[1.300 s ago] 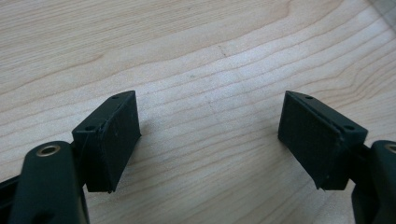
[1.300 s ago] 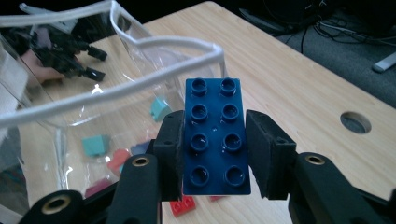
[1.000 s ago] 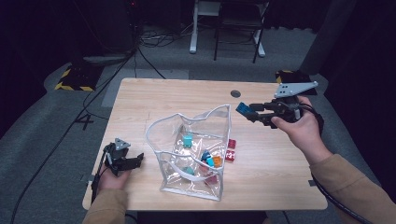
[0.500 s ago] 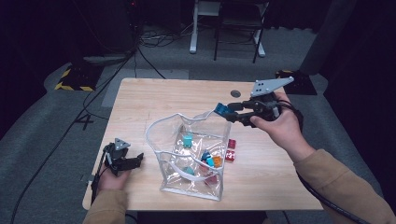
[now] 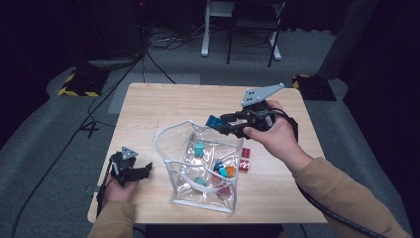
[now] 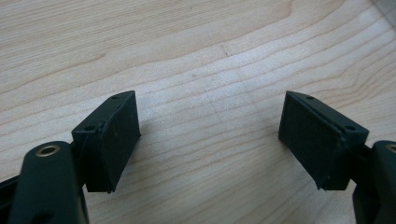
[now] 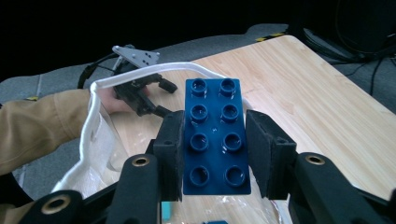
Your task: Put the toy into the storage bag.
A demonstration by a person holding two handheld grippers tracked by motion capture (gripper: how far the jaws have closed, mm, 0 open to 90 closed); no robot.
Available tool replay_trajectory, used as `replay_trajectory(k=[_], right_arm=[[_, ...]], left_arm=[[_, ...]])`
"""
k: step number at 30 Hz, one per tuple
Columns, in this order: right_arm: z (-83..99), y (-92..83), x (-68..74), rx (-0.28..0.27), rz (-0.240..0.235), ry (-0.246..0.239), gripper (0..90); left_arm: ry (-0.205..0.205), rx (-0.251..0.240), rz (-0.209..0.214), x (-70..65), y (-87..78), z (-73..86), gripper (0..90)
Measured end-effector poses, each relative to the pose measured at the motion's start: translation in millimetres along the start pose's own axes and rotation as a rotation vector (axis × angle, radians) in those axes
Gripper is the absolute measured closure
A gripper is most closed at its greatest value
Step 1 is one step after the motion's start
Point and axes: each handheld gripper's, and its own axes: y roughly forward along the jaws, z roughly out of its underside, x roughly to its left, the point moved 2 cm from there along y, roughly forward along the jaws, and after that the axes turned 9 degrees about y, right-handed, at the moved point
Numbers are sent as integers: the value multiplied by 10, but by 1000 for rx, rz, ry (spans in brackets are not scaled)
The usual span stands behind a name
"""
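While the table bears a clear bag of bricks, the right gripper clamps a blue brick above the bag's rim; the left gripper rests wide open on the wood, well apart.

Honestly, nothing readable anywhere here: no words, brand marks or numbers on anything in any of the three views. The closest thing to a sign is the yellow-and-black hazard striping on the floor off the worktop's far left corner, and that's just a pattern, no lettering. The blue brick's studs look blank at this sharpness.
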Motion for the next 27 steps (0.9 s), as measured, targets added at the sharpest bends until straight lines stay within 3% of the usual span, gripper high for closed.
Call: replay_trajectory(k=[11, 27], right_arm=[[13, 252, 110, 43, -42, -2, 596], [356, 536, 145, 161, -63, 7, 595]], left_arm=[[0, 2, -3, 2, 2, -3, 207], [-1, 1, -3, 1, 2, -3, 206]])
